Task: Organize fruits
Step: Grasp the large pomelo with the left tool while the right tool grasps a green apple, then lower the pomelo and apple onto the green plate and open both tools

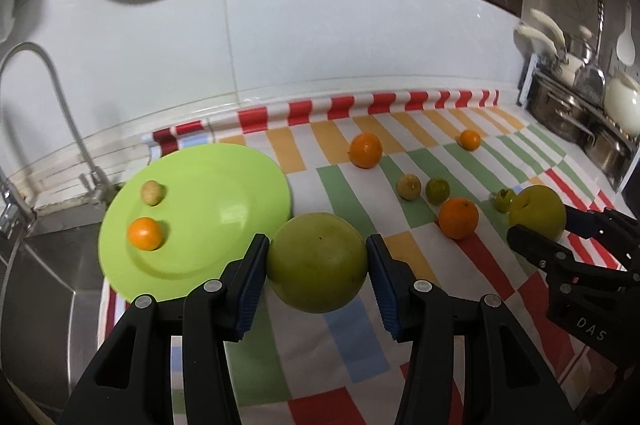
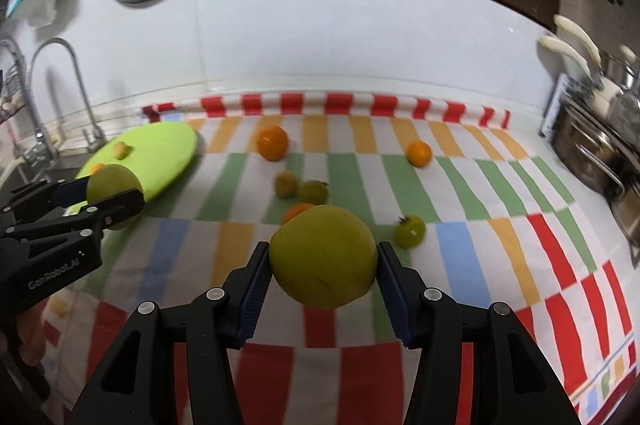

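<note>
My left gripper (image 1: 317, 261) is shut on a large green apple (image 1: 318, 262), held just right of the green plate (image 1: 224, 185). The plate holds a small orange (image 1: 145, 234) and a small yellowish fruit (image 1: 152, 192). My right gripper (image 2: 323, 265) is shut on a second large yellow-green apple (image 2: 323, 262) above the striped cloth. Each gripper shows in the other's view, the right gripper (image 1: 538, 225) at the right and the left gripper (image 2: 114, 199) at the left. Loose on the cloth lie oranges (image 1: 365, 150) (image 1: 458, 218) (image 1: 470, 139) and small green fruits (image 1: 437, 190) (image 2: 409, 231).
A sink (image 1: 40, 265) with a faucet (image 1: 60, 97) lies left of the plate. Steel pots (image 1: 568, 113) and utensils stand at the right. A white tiled wall (image 1: 320, 37) backs the counter. The striped cloth (image 1: 352, 337) covers the counter.
</note>
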Available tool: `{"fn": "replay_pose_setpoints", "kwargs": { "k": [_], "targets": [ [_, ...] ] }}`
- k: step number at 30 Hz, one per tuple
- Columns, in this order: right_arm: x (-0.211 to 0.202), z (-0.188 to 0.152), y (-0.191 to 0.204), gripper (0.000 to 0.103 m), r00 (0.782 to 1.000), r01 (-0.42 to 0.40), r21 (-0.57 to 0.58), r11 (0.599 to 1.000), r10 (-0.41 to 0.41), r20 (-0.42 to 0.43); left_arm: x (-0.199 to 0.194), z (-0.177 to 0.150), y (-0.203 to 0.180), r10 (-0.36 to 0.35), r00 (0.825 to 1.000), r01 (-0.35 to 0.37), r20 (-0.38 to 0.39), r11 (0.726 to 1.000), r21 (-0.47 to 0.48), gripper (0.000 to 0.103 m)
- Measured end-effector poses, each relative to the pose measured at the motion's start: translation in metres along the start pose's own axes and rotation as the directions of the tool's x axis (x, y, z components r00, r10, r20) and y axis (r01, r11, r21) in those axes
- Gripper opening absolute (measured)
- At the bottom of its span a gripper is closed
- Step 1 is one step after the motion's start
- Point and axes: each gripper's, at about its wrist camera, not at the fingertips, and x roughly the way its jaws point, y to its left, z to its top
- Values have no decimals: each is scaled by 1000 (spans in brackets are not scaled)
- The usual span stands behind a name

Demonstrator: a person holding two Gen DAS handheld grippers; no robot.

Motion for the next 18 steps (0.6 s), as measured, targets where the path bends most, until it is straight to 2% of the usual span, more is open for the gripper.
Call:
{"fn": "replay_pose_setpoints", "kwargs": {
  "k": [10, 18],
  "targets": [
    [-16, 26, 33, 53, 991, -102, -72, 992, 107, 74, -33, -1, 25, 73, 996, -70, 56, 997, -40, 49],
    [-12, 49, 58, 53, 976, -186, -110, 976, 197, 94, -43, 4, 45, 113, 990, -110, 79, 993, -51, 49]
  ]
}}
